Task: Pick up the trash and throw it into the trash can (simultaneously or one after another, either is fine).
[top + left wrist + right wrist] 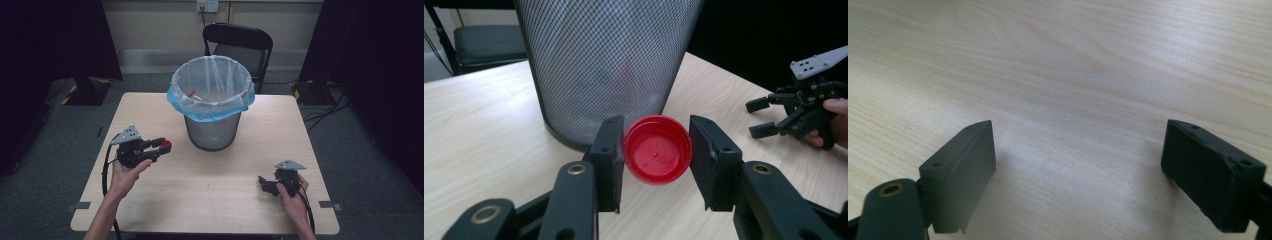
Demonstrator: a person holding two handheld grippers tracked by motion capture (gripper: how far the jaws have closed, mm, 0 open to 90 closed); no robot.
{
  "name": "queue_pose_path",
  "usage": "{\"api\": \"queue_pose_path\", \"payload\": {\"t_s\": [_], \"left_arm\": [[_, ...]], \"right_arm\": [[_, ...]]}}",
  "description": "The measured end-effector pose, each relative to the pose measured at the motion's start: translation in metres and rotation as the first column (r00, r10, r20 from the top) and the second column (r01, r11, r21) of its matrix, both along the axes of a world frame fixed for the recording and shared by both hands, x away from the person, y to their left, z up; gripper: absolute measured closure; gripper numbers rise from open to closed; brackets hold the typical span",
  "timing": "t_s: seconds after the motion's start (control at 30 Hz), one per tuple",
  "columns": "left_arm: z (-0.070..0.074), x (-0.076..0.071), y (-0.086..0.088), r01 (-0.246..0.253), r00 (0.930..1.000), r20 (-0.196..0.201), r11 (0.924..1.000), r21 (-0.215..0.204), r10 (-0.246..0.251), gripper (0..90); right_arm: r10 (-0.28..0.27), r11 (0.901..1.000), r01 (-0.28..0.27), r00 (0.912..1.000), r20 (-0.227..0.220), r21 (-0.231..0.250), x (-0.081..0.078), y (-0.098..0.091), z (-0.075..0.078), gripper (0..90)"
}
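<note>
One red item (192, 93) inside lined bin (212, 102)

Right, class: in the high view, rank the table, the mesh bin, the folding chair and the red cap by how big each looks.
1. Table
2. Mesh bin
3. Folding chair, partly hidden behind the bin and farther off, so unsure
4. Red cap, held in the left claw

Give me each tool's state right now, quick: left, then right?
Left tool: closed on the red cap, beside the mesh bin.
Right tool: open, holding nothing, over the table.
</note>
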State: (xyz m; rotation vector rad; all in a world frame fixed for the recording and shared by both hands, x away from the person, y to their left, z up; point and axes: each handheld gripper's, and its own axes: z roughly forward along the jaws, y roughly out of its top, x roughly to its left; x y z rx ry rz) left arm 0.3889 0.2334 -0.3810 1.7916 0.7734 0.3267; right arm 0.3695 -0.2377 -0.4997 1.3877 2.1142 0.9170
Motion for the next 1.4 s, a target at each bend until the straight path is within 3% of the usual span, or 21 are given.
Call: {"api": "queue_pose_path", "payload": {"t_s": [0.5,0.67,0.8,1.0,1.4], "left_arm": [[0.027,-0.001,0.008,-0.003,0.9978,0.067,0.9992,-0.041,0.006,59.4],[0.036,-0.001,0.011,0.001,0.9965,0.084,0.9974,-0.072,0.005,59.4],[0.042,0.000,0.012,-0.003,0.9954,0.096,0.9978,-0.066,0.010,59.5],[0.053,0.002,0.014,-0.007,0.9936,0.112,0.9948,-0.102,0.018,59.5],[0.079,0.004,0.011,-0.001,0.9849,0.172,0.9915,-0.130,0.024,59.4]], "right_arm": [[0.000,1.0000,0.000,1.0000,0.000,0.000,0.000,0.000,0.000,13.5],[0.000,1.0000,0.000,1.0000,0.000,0.000,0.000,0.000,0.000,13.5],[0.000,1.0000,0.000,1.0000,0.000,0.000,0.000,0.000,0.000,13.5],[0.000,1.0000,0.000,1.0000,-0.001,0.000,0.000,0.000,0.000,13.5],[0.000,1.0000,0.000,1.0000,-0.001,0.000,0.000,0.000,0.000,13.5]]}}
